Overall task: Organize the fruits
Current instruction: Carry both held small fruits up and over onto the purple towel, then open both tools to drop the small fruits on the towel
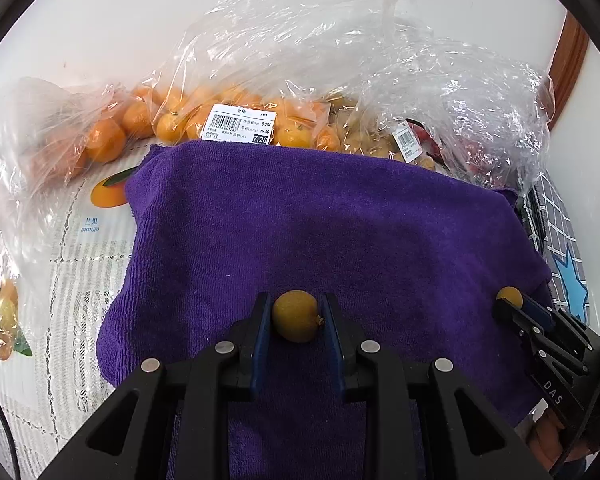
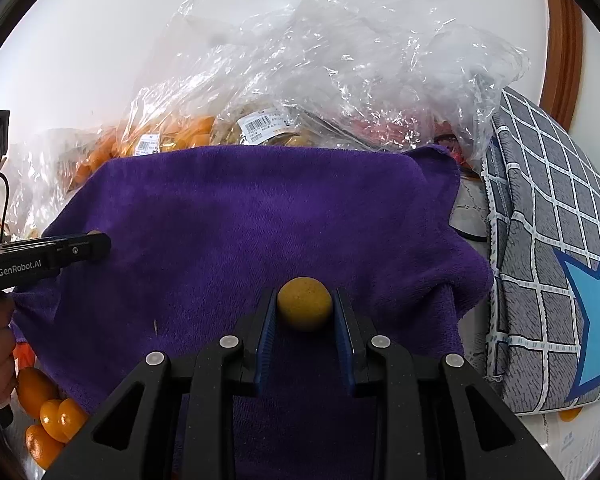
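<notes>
left tongs (image 1: pixel 296 316) pinch one small yellow fruit (image 1: pixel 295 315); right tongs (image 2: pixel 304 304) pinch another fruit (image 2: pixel 304 303). purple towel (image 1: pixel 300 216) bare; bagged fruit (image 1: pixel 236 120) remains unsorted.

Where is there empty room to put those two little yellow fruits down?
The purple towel is bare across its middle, between the left gripper and right gripper, each shut on a small yellow fruit. Its far edge is crowded by plastic bags of oranges. The grey checked cushion hems in the right.

Purple towel (image 1: pixel 300 220) plush cloth; bags (image 1: pixel 340 52) glossy crinkled plastic.
</notes>
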Tool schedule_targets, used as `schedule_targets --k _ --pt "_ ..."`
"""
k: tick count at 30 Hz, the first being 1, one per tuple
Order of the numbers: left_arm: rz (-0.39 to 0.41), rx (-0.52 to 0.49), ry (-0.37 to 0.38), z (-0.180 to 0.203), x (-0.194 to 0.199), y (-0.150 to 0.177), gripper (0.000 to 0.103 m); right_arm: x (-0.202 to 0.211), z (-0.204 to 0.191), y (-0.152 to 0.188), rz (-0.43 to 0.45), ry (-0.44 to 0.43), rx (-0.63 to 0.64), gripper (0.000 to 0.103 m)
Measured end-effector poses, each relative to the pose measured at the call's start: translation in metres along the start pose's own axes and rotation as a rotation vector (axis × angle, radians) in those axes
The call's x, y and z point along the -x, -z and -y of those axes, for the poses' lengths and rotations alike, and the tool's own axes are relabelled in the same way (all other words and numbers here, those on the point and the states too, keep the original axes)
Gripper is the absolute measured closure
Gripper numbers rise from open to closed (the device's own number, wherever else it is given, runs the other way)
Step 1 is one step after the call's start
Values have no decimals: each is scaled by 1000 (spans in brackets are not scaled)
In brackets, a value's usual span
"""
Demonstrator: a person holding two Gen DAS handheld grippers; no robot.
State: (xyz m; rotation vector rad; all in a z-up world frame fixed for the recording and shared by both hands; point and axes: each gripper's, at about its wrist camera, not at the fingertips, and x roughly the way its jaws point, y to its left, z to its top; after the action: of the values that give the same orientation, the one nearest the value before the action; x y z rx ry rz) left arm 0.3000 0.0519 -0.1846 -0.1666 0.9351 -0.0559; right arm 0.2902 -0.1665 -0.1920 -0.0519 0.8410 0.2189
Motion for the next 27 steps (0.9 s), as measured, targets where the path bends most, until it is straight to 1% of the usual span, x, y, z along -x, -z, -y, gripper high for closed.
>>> schedule_targets --k 5,8,11,13,14,15,16,19,22,25,27 --pt "-7 -2 -4 2 1 -3 79 -1 0 -2 -6 -6 -1 74" --pt "-5 -6 -2 2 1 -4 79 0 0 -2 -11 -12 5 71" --pt "-8 1 3 1 2 -4 78 1 -3 -2 -15 -11 21 66" --pt "-2 3 11 0 3 -5 74 2 -6 -1 -13 -11 31 57" --pt "4 4 9 0 4 -4 73 3 -7 -1 -10 -6 35 53" --pt "6 3 7 0 5 -4 73 5 -8 -1 0 2 38 47" --pt "7 1 4 1 6 -4 73 6 -8 -1 7 3 39 44" --pt "9 -2 2 2 9 -5 73 13 -5 -2 29 -3 21 42" --pt "20 -7 -4 5 16 -8 69 22 -1 -5 48 -11 -14 40" --pt "38 -14 -1 9 26 -8 66 33 4 -10 65 -35 -61 40" --pt "37 -9 -5 12 29 -9 66 41 4 -10 85 -45 -76 40"
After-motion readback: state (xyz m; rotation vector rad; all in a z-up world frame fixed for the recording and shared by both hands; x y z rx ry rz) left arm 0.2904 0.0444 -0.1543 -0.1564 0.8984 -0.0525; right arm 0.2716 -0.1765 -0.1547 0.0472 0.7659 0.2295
